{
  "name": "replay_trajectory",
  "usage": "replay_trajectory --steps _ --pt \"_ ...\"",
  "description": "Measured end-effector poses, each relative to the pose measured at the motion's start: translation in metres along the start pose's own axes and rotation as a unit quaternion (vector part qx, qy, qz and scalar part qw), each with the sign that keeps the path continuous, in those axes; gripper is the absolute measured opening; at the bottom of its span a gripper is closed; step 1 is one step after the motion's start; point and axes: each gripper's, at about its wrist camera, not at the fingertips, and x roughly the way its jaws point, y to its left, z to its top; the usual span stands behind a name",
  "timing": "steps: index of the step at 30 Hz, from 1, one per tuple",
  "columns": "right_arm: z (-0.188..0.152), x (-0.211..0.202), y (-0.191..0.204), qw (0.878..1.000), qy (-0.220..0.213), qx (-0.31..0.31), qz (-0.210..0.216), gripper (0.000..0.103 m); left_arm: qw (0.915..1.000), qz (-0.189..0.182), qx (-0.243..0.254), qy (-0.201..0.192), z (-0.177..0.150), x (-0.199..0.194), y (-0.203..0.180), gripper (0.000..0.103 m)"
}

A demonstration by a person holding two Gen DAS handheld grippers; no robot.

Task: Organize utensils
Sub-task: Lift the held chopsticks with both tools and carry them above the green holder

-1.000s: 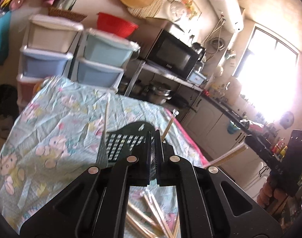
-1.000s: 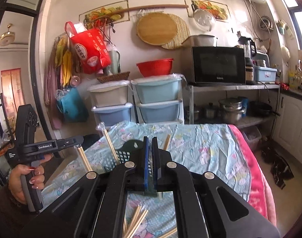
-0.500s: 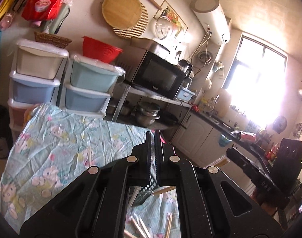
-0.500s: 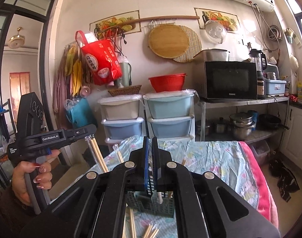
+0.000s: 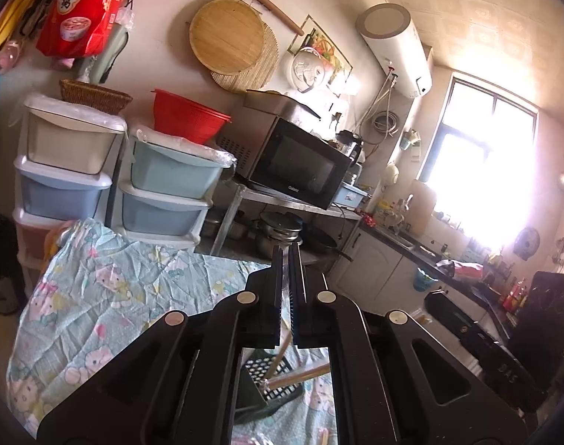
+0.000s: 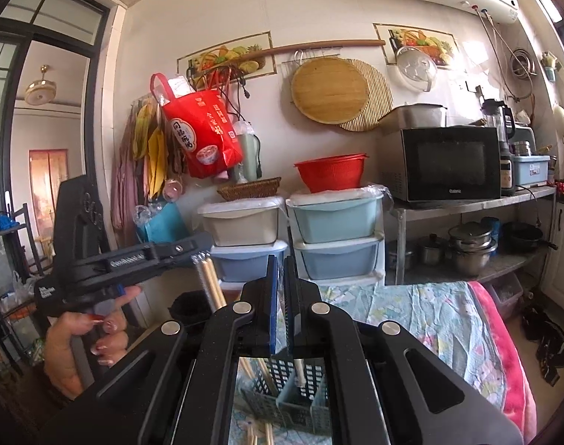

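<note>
Both tongs narrow. Left tongs (image 6: 202,257) clamped on wooden chopsticks (image 6: 211,283); right tongs (image 6: 280,270) pinching a chopstick (image 6: 299,369) hanging into the dark slotted utensil basket (image 6: 282,396). Basket near the surface's (image 5: 107,296) near edge, loose chopsticks beside it. Storage drawers (image 6: 333,233) beyond.

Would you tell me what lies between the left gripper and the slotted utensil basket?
Only the chopsticks clamped in the left gripper, slanting down toward the basket, as the right wrist view shows.
</note>
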Motion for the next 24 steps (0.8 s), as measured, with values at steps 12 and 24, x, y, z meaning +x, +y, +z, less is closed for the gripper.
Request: replay_trajectory --steps 12,24 --pt "-0.011 0.05 0.003 0.999 0.039 0.0 0.008 0.004 0.9998 0.015 -0.001 0.012 -0.014 0.03 0.023 0.002" --pt "-0.048 0.09 -0.013 0.995 0.097 0.021 -0.006 0.004 0.9986 0.035 0.0 0.039 -0.049 0.052 0.04 0.002"
